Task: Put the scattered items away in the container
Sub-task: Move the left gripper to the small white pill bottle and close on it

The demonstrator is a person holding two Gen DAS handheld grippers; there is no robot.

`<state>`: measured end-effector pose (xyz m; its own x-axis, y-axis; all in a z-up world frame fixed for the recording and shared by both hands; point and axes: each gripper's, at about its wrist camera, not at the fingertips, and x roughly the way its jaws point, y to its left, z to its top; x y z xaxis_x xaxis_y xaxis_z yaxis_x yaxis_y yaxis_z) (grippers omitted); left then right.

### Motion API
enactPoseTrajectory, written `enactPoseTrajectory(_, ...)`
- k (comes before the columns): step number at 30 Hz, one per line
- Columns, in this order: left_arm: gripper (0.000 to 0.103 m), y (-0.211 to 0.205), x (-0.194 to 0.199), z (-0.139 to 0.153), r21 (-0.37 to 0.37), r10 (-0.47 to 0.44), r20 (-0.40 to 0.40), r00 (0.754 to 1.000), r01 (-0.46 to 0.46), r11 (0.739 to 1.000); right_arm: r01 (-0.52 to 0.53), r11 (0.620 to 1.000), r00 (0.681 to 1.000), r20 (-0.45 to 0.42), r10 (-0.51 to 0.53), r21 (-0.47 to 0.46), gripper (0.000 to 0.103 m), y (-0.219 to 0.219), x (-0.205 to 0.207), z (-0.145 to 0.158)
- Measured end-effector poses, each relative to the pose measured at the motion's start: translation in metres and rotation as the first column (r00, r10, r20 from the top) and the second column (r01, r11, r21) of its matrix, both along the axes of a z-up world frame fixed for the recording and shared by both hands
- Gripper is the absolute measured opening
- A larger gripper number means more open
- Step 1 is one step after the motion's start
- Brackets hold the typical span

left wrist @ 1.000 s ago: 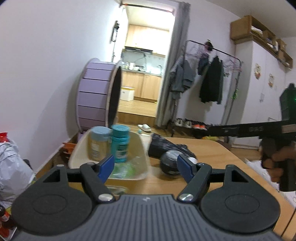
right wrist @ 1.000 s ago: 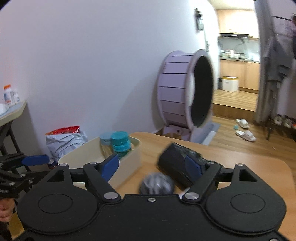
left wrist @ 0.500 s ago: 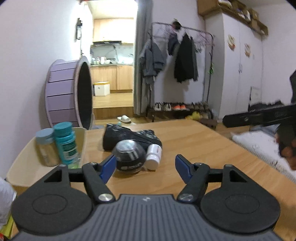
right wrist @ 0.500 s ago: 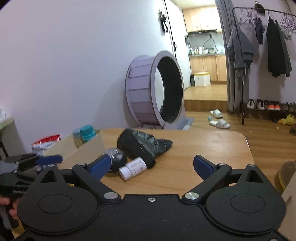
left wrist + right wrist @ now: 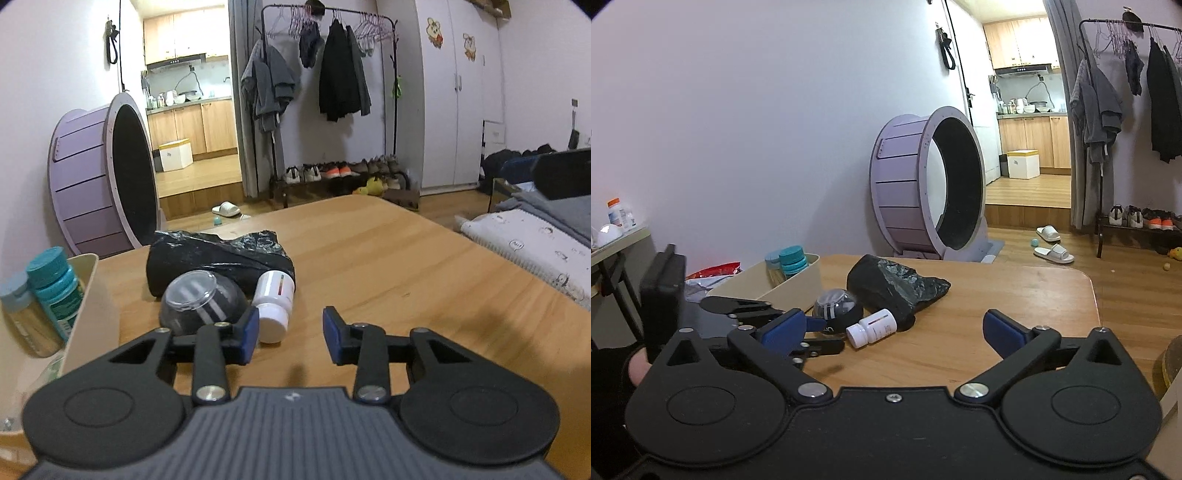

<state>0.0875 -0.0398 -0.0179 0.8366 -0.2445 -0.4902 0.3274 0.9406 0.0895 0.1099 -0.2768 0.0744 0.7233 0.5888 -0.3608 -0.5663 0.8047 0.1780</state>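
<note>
A white pill bottle (image 5: 275,299) lies on its side on the wooden table (image 5: 406,266), against a black ball with a clear dome (image 5: 199,299) and a crumpled black bag (image 5: 218,254). At the left stands the beige container (image 5: 88,295), holding a teal bottle (image 5: 55,284) and a pale-lidded jar (image 5: 18,314). My left gripper (image 5: 290,338) is closing, its pads still apart and bare, with the bottle's cap just ahead of its left pad. My right gripper (image 5: 894,332) is opening wide and holds nothing. It points at the same bottle (image 5: 873,328) from farther back, and the left gripper (image 5: 822,336) shows beside it.
A large purple wheel (image 5: 923,184) stands on the floor past the table's far edge. A gloved hand (image 5: 631,365) holds the left gripper. A bed (image 5: 535,236) lies off the table's right side, with a clothes rack (image 5: 332,92) and shoes behind.
The left view swung from the container to the bottle, ball and bag and drew nearer, its jaws narrowing. The right gripper's jaws widened as it turned toward the same items.
</note>
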Motion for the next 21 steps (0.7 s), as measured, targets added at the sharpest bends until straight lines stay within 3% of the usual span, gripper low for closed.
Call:
enactPoseTrajectory(12,0.037,-0.006,0.022,-0.015,0.077,0.023,-0.007,1.0,-0.023,0.997,-0.003,1.0,1.0,-0.007,0.003,0.012,0.103,0.001,0.0,-0.004)
enactPoseTrajectory(18,0.037,-0.004,0.029,-0.015,0.073,0.031,-0.033,0.999,-0.028,0.997,-0.005,1.0,1.0,-0.012,0.005,0.009,0.103,0.001,-0.001,-0.004)
enactPoseTrajectory(21,0.027,-0.002,0.029,-0.017,0.076,0.027,-0.053,0.998,-0.023,0.997,-0.008,1.0,1.0,-0.013,0.008,0.008,0.103,0.001,-0.001,-0.003)
